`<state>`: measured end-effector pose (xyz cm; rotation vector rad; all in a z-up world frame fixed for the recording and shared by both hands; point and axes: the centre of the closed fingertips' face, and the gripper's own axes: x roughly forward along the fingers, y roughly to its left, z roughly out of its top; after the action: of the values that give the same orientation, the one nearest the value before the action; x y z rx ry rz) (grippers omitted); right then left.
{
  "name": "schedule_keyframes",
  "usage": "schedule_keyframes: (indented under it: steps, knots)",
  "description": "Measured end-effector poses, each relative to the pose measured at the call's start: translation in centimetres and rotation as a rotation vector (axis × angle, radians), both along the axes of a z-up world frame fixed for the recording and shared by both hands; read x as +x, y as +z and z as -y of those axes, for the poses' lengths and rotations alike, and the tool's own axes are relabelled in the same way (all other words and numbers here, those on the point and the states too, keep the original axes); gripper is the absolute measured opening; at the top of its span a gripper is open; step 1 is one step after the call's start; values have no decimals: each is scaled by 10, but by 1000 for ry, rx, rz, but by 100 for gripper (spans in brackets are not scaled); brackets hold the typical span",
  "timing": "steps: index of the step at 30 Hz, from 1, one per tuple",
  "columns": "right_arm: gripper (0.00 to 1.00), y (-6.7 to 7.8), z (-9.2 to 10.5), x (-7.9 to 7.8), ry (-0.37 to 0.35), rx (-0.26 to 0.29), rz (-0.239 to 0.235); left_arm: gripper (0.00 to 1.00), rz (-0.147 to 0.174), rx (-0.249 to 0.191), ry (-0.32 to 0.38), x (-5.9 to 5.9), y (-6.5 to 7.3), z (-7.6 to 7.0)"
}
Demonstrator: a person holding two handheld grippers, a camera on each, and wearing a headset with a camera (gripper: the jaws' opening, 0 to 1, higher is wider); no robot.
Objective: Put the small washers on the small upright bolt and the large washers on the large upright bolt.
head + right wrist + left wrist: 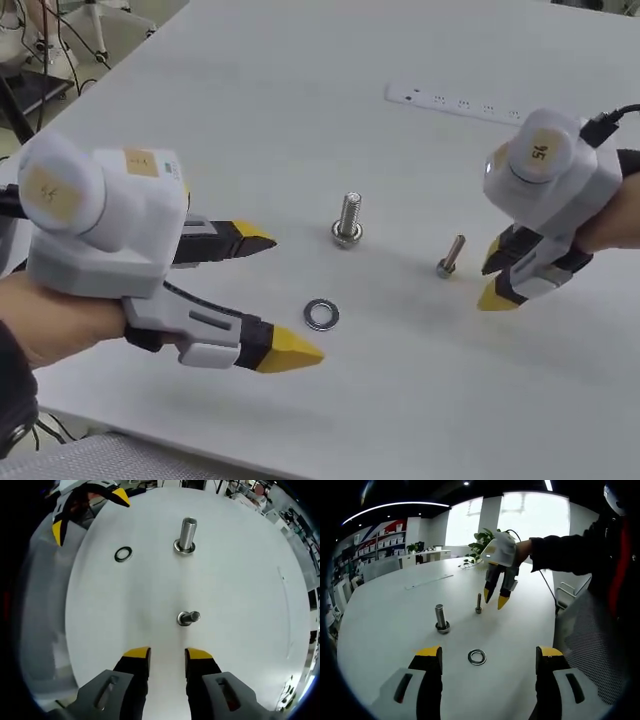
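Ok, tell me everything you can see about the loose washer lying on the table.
The washer is a flat, silvery metal ring with a round hole in the middle. It lies flat on the white table, loose, touching nothing else. It sits just ahead of the left gripper, whose jaws stand open, and apart from the large upright bolt. No bolt passes through it.

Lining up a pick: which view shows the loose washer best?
Left gripper view: the washer lies flat, close, centred between the jaws. Head view shows it whole from above; right gripper view, small and distant.
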<state>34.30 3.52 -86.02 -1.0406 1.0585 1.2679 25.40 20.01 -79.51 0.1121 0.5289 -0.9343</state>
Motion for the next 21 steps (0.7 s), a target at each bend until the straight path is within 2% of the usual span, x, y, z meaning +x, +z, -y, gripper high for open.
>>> schedule_keyframes:
  steps: [9,21]
  knots:
    - [29,1,-1,-22,11,1,-6,76,6,0,4,1,2,-1]
    - [29,7,-23,-43,59,34,-18,76,13,-2,23,2,4,-6]
